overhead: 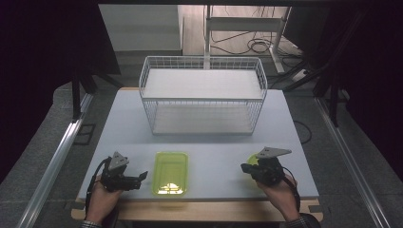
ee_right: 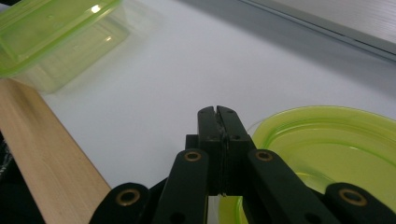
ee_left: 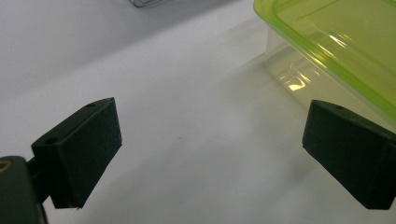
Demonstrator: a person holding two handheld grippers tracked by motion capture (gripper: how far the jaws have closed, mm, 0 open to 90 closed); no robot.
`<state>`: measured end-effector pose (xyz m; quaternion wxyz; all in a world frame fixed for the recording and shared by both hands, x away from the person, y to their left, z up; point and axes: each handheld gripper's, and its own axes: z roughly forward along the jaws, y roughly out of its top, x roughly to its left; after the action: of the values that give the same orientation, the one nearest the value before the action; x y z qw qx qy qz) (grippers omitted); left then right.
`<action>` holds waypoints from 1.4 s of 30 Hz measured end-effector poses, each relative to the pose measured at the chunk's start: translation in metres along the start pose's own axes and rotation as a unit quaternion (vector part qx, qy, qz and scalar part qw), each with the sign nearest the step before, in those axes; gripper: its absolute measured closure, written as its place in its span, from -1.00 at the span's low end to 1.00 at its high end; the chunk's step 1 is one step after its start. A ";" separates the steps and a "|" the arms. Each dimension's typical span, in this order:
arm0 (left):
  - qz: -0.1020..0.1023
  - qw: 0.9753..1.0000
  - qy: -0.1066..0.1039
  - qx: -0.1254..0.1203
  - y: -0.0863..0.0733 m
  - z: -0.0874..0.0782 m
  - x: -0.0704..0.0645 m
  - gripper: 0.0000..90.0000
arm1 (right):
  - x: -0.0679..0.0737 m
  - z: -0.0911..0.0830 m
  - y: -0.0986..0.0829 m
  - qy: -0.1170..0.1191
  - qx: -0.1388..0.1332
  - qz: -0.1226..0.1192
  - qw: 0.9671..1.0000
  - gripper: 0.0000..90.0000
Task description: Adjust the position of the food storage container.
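Note:
A yellow-green see-through rectangular container (overhead: 170,172) stands near the table's front edge, at the centre. My left gripper (overhead: 141,178) lies just left of it, pointing at it, jaws wide open and empty. In the left gripper view (ee_left: 212,149) the container (ee_left: 336,42) is close beyond the right-hand jaw, apart from it. A round yellow-green dish (overhead: 252,160) lies at the front right, mostly hidden under my right gripper (overhead: 243,167). The right gripper view shows that gripper (ee_right: 218,112) shut with nothing between its jaws, above the dish's (ee_right: 327,140) left rim, and the container (ee_right: 51,32) farther off.
A white wire basket (overhead: 203,99) with a white floor stands at the back centre of the white table (overhead: 214,142). A wooden strip (overhead: 199,209) runs along the front edge. Metal rails flank the table on both sides.

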<state>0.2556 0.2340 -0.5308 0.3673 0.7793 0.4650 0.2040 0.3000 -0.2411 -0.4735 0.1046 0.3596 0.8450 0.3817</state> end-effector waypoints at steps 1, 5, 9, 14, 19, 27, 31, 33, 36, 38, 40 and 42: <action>0.001 1.000 -0.002 -0.001 0.000 0.000 -0.001 -0.90 | -0.003 -0.002 -0.001 -0.002 0.000 0.003 1.000 0.97; -0.001 1.000 -0.007 0.004 0.001 0.000 -0.003 -0.90 | -0.013 -0.007 -0.004 -0.010 -0.004 0.012 1.000 0.97; -0.007 1.000 -0.012 0.006 0.002 -0.001 -0.003 -0.90 | -0.023 -0.012 -0.007 -0.019 -0.006 0.020 1.000 0.97; -0.005 1.000 -0.016 0.013 0.003 -0.001 -0.006 -0.92 | -0.034 -0.018 -0.010 -0.035 -0.009 0.031 0.999 0.97; -0.003 1.000 -0.022 0.016 0.004 -0.001 -0.008 -0.93 | -0.044 -0.024 -0.013 -0.052 -0.013 0.044 0.998 0.97; 0.016 0.999 -0.036 0.020 0.004 -0.005 -0.013 -0.55 | -0.039 -0.026 -0.011 -0.055 -0.023 0.037 0.998 0.97; 0.059 0.995 -0.067 0.035 0.005 -0.006 -0.021 -0.04 | -0.034 -0.025 -0.010 -0.051 -0.023 0.033 0.998 0.96; 0.080 0.992 -0.080 0.054 0.005 -0.005 -0.026 0.39 | -0.031 -0.024 -0.009 -0.047 -0.022 0.029 0.998 0.95; 0.103 0.986 -0.101 0.086 0.005 -0.001 -0.034 0.60 | -0.026 -0.021 -0.008 -0.039 -0.020 0.025 0.999 0.94; 0.107 0.983 -0.120 0.092 0.005 0.000 -0.036 0.76 | -0.023 -0.019 -0.008 -0.035 -0.019 0.020 0.999 0.94; 0.105 0.980 -0.141 0.092 0.006 -0.001 -0.036 0.92 | -0.018 -0.016 -0.007 -0.028 -0.017 0.016 0.999 0.95; 0.101 0.978 -0.158 0.091 0.006 -0.001 -0.037 0.95 | -0.017 -0.015 -0.006 -0.024 -0.017 0.014 0.999 0.96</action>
<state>0.2408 0.2003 -0.5249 0.3409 0.8751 0.3361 0.0707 0.3023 -0.2639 -0.4698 0.1259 0.3788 0.8304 0.3886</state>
